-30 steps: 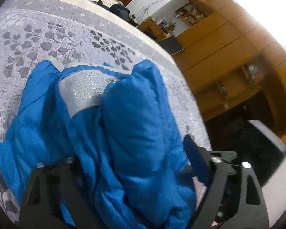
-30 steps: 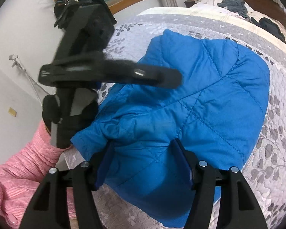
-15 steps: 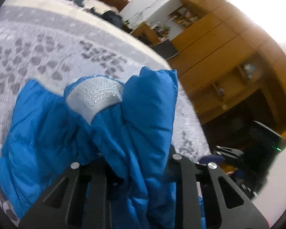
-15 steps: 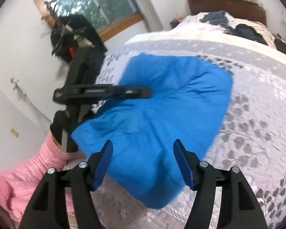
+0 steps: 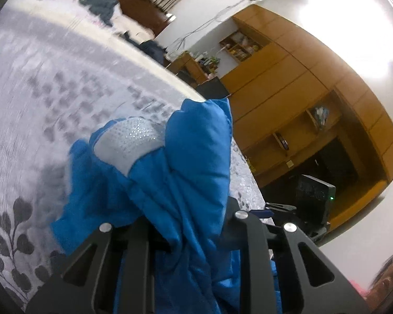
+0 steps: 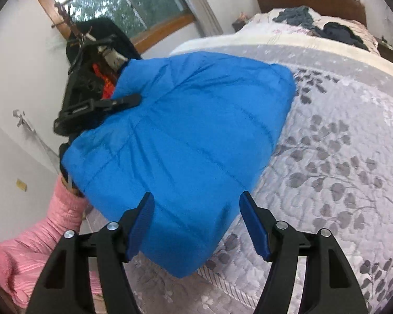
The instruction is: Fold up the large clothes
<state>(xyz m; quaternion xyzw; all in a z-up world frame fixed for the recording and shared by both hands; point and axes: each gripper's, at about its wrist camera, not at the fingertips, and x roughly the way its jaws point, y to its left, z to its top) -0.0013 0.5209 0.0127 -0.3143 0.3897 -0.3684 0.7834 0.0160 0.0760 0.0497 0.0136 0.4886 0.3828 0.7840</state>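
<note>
A bright blue padded jacket [image 6: 186, 136] hangs lifted above the bed's near edge. In the left wrist view its bunched blue fabric [image 5: 186, 172] with a white sequinned patch [image 5: 129, 144] fills the middle. My left gripper [image 5: 188, 225] is shut on that bunched fabric; the fingertips are buried in it. The right wrist view shows the left gripper [image 6: 102, 104] at the jacket's upper left corner. My right gripper [image 6: 196, 222] stands open just in front of the jacket's lower part, blue pads [image 6: 254, 225] apart, with nothing held.
A grey quilt with a leaf pattern [image 6: 335, 162] covers the bed; dark clothes [image 6: 335, 30] lie at its far end. A pink sleeve [image 6: 39, 238] is at lower left. A window [image 6: 123, 5] is behind. Wooden cabinets [image 5: 301, 99] stand beside the bed.
The left gripper closed on the jacket and raised it off the quilt. The jacket now hangs higher and the bed looks farther below. The right gripper stayed open.
</note>
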